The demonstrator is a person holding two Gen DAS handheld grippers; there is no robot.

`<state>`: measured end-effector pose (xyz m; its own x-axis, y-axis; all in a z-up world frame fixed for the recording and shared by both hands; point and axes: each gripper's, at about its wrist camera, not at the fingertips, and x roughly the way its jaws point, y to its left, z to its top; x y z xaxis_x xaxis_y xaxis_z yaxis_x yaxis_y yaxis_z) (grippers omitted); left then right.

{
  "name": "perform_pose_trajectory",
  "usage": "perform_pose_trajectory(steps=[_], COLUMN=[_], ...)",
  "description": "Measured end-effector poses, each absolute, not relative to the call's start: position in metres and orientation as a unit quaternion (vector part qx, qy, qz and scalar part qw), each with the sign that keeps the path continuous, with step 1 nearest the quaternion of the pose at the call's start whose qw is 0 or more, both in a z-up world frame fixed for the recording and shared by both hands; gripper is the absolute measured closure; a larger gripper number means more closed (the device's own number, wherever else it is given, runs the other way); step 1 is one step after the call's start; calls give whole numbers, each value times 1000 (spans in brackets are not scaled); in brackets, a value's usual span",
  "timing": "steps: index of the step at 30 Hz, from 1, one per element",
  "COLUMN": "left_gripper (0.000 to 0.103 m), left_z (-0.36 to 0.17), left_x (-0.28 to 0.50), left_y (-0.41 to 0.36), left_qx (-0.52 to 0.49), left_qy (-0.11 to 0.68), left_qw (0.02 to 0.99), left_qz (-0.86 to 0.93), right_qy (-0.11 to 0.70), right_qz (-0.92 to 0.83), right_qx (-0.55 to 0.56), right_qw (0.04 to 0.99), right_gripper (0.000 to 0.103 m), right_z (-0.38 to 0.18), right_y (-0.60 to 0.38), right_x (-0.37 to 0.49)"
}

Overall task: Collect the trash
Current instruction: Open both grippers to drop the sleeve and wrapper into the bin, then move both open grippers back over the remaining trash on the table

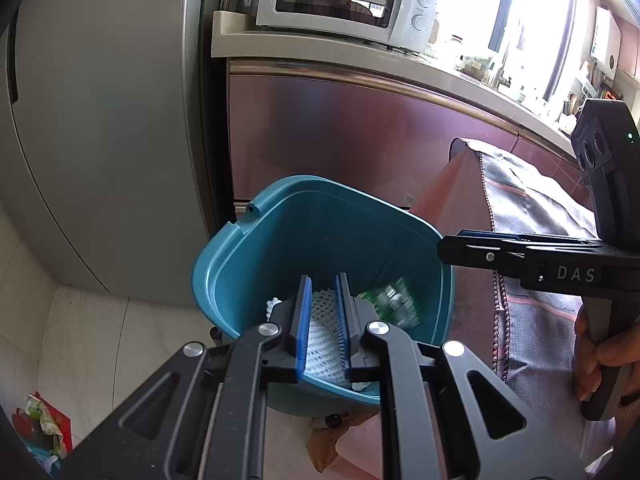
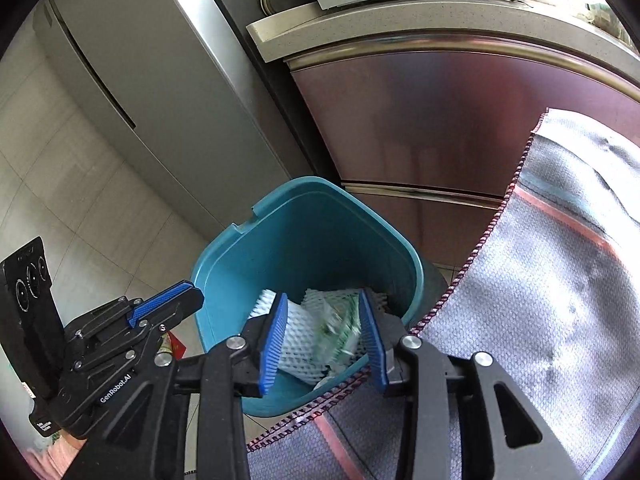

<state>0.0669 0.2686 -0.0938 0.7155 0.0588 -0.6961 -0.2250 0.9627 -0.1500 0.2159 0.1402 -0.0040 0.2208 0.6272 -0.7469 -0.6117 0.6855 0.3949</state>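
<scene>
A teal bin (image 1: 224, 256) (image 2: 224, 248) stands on the floor below both grippers. Inside it lie white foam netting (image 1: 324, 332) (image 2: 300, 340) and a green wrapper (image 1: 390, 304) (image 2: 340, 332), which is blurred and touches neither pad. My right gripper (image 2: 324, 296) (image 1: 448, 246) hangs over the bin's right side, open, with the wrapper showing below the gap between its blue pads. My left gripper (image 1: 322, 280) (image 2: 192, 292) sits at the bin's left rim, shut to a narrow slit with nothing in it. The netting seen through that slit lies in the bin.
A grey fridge (image 1: 100, 120) and a reddish cabinet (image 1: 340, 128) with a microwave (image 1: 348, 0) on top stand behind the bin. A grey cloth with red stripes (image 2: 540, 280) covers the surface to the right. Crumpled packaging (image 1: 40, 428) lies on the floor at far left.
</scene>
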Motion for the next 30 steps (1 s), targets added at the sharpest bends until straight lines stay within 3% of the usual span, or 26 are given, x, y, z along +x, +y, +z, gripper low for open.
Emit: perform_pose_trajectory(steps=[2, 12, 25, 30], left_gripper=[90, 66, 29, 20], left_z=[-94, -81, -47, -33], left_x=[68, 57, 33, 30], left_y=[267, 256, 207, 175], left_qx=[-115, -112, -76, -60], left_qy=[368, 339, 286, 267], left_qw=[920, 932, 955, 961], left_qz=[74, 60, 10, -30], right_qy=[482, 465, 384, 359], right_qz=[397, 407, 405, 380], right_qx=[11, 26, 36, 42], right_qw=[781, 786, 829, 852], right_gripper=[66, 64, 53, 49], right_z=[-4, -1, 40, 51], right_y=[139, 116, 52, 10], right_x=[216, 202, 158, 135])
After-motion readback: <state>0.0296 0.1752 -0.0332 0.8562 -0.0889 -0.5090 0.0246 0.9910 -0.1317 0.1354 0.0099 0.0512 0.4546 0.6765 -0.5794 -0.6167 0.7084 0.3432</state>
